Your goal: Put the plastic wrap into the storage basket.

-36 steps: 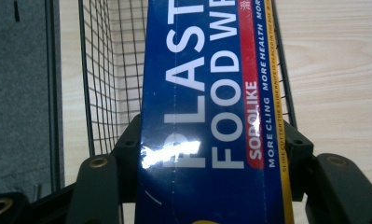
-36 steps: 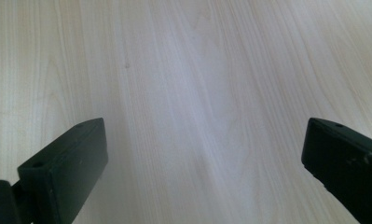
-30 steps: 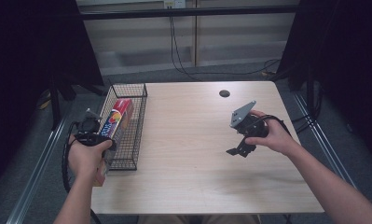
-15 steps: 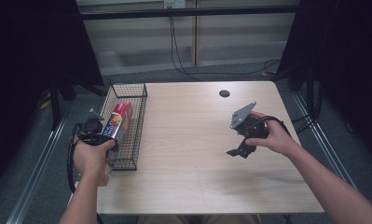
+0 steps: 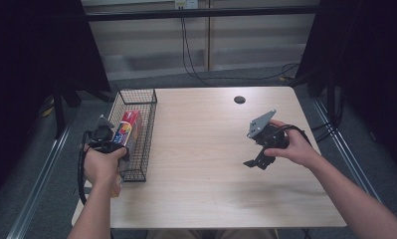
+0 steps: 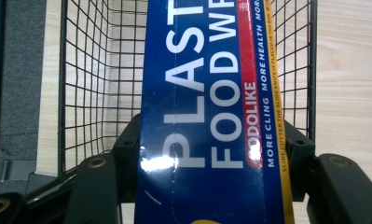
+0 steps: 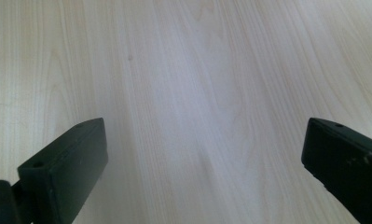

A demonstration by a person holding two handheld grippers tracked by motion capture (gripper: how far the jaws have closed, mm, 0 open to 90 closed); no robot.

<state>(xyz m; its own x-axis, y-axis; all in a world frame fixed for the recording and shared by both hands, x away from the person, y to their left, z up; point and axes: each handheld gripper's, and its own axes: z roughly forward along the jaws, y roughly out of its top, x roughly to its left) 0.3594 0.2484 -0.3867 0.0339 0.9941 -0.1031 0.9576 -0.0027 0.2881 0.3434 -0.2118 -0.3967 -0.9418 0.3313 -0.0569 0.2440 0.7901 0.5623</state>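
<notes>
A blue plastic food wrap box with a red end lies lengthwise in the black wire basket at the table's left edge. My left gripper is shut on the box's near end. In the left gripper view the box runs up between the black fingers, with the basket's mesh on either side. My right gripper hovers over the bare wood right of centre, pointing down. In the right gripper view it stands open with nothing between its fingers.
The light wooden table carries a small round black disc near its far edge. Metal rails run along the floor on both sides, and cables lie on the floor beyond the table.
My left gripper with the box has edged slightly to the right along the basket. The right gripper has not moved.
</notes>
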